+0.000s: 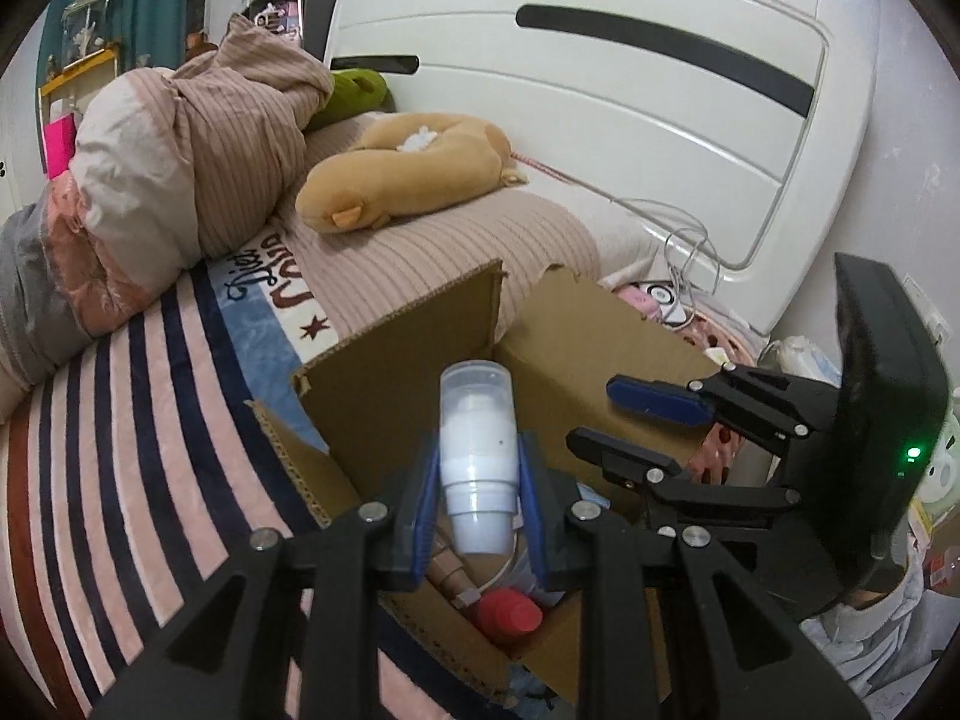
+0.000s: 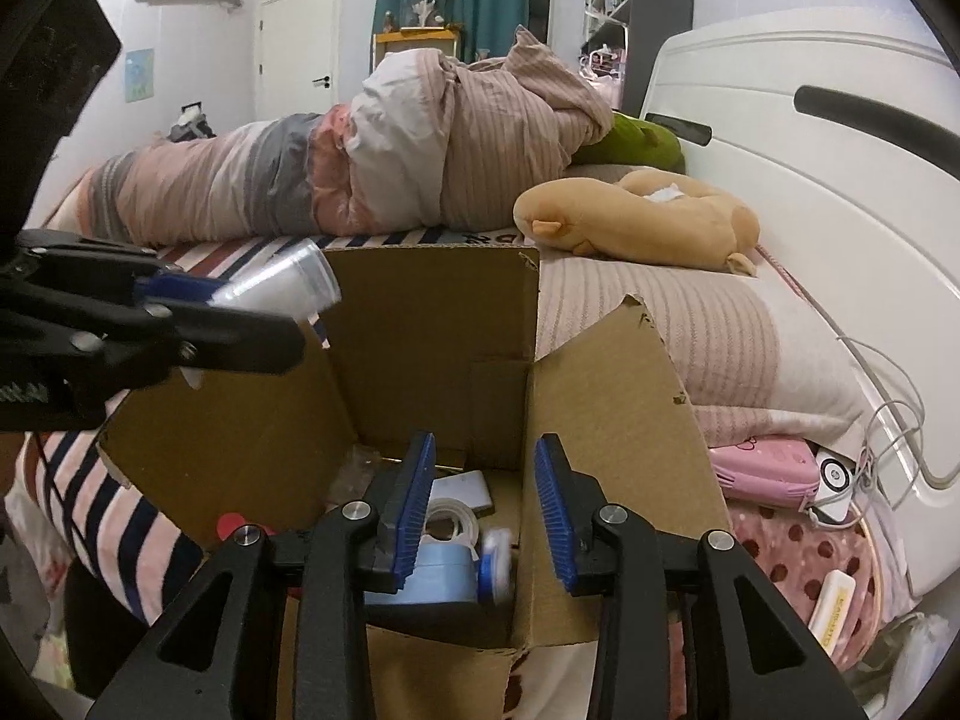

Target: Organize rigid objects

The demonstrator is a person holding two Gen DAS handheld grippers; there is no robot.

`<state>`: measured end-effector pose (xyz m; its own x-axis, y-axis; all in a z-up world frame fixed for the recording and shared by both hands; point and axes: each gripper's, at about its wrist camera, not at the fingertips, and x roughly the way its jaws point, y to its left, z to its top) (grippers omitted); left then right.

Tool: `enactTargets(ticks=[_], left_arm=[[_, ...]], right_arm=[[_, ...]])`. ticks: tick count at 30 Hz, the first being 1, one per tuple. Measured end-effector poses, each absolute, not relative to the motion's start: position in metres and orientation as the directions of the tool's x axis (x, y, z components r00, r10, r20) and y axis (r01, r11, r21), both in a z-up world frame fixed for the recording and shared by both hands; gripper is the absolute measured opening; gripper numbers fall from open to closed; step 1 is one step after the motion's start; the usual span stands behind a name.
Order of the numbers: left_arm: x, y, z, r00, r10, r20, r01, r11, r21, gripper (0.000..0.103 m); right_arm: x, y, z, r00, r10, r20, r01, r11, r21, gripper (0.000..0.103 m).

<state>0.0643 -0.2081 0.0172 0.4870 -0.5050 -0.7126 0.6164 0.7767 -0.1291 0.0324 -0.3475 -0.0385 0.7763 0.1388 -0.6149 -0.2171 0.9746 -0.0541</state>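
Observation:
My left gripper [image 1: 477, 468] is shut on a white pump bottle with a clear cap [image 1: 478, 450] and holds it above an open cardboard box [image 1: 390, 372] on the bed. The bottle [image 2: 282, 288] and the left gripper [image 2: 240, 312] also show at the left of the right wrist view. My right gripper [image 2: 486, 474] is open and empty over the box [image 2: 432, 324]; it shows in the left wrist view [image 1: 624, 420]. Inside the box lie a red-capped bottle [image 1: 510, 615], a blue tub [image 2: 432, 576], a tape roll [image 2: 450, 519] and a white flat case [image 2: 465, 489].
The box sits on a striped blanket [image 1: 120, 450]. A bundled duvet [image 2: 372, 168], a tan plush toy [image 2: 648, 216] and a green plush [image 2: 642, 141] lie behind it. A white headboard [image 1: 630, 90], cables [image 2: 888, 420] and a pink case [image 2: 762, 471] are to the right.

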Motion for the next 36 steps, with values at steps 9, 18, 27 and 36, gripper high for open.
enactTargets(ticks=[9,18,27,36], left_arm=[[0.068,-0.216,0.006,0.479,-0.470,-0.742,0.604,0.789,-0.110,0.023],[0.058,-0.201,0.015,0.525,-0.466,-0.712,0.576,0.811,-0.106,0.050],[0.018,-0.154,0.054,0.705,-0.414,-0.575,0.459,0.885,-0.075,0.088],[-0.014,-0.093,0.072,0.849,-0.237,-0.472,0.213,0.971,-0.105,0.102]], right_arm=[[0.031,-0.348,-0.038,0.776,0.145,-0.613,-0.221,0.974,-0.049,0.035],[0.027,-0.345,-0.033,0.780,0.165,-0.604,-0.235,0.971,-0.038,0.038],[0.009,-0.338,0.002,0.818,0.307,-0.486,-0.345,0.938,0.011,0.071],[-0.013,-0.325,0.031,0.813,0.463,-0.352,-0.488,0.872,0.020,0.098]])
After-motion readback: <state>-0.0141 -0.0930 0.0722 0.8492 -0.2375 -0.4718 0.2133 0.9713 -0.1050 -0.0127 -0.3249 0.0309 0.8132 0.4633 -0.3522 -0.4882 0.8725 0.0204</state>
